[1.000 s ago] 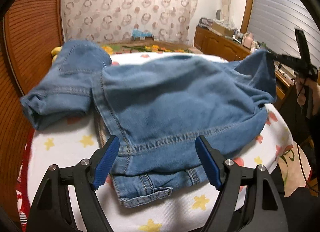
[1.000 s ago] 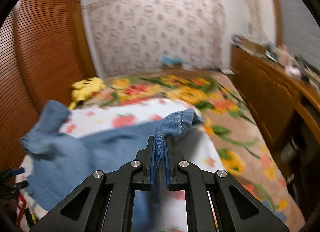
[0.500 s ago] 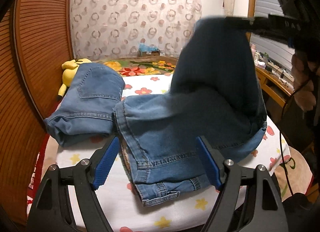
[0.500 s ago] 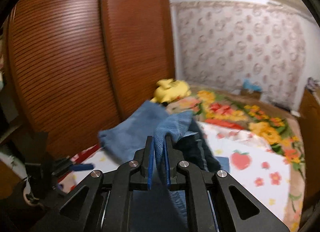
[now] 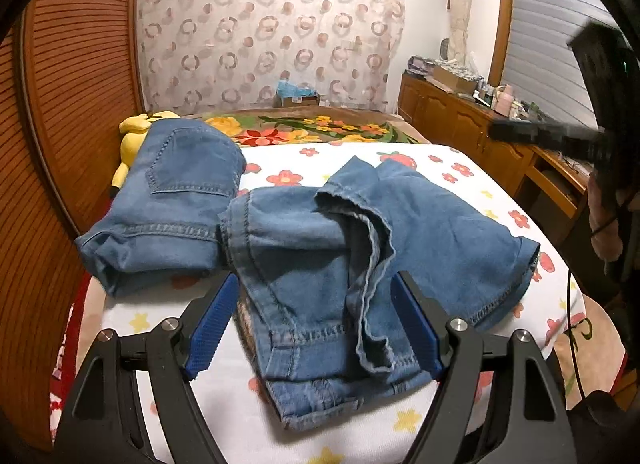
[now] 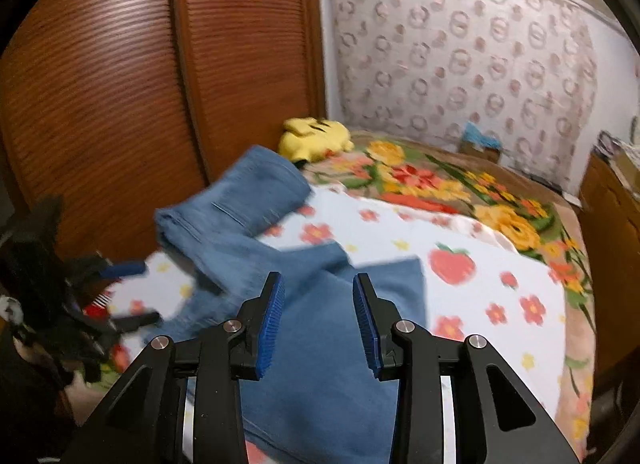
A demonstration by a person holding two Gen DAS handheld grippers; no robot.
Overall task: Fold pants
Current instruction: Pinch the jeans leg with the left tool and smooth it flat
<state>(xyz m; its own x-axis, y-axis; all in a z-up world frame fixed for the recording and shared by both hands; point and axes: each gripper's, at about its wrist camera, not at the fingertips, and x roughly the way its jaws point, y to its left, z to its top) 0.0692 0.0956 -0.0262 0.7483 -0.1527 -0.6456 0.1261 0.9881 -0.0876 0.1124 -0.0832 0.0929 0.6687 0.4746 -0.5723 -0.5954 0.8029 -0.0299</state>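
Note:
Blue denim pants [image 5: 368,264] lie folded over on the white flowered sheet [image 5: 224,396], a leg hem flopped loosely across the top. My left gripper [image 5: 316,328] is open and empty, its blue pads just above the pants' near edge. My right gripper [image 6: 318,320] is open and empty, hovering over the same pants [image 6: 320,384]. It also shows blurred at the right of the left wrist view [image 5: 540,132]. The left gripper shows at the left edge of the right wrist view [image 6: 120,270].
A second folded pair of jeans [image 5: 168,200] lies to the left, also seen in the right wrist view [image 6: 240,204]. A yellow plush toy [image 6: 314,136] sits behind it by the brown slatted wardrobe [image 6: 120,104]. A wooden cabinet [image 5: 460,124] stands at right.
My right gripper carried the pant leg up and over to the left, then opened and let it drop onto the pants. The left gripper stayed open in place.

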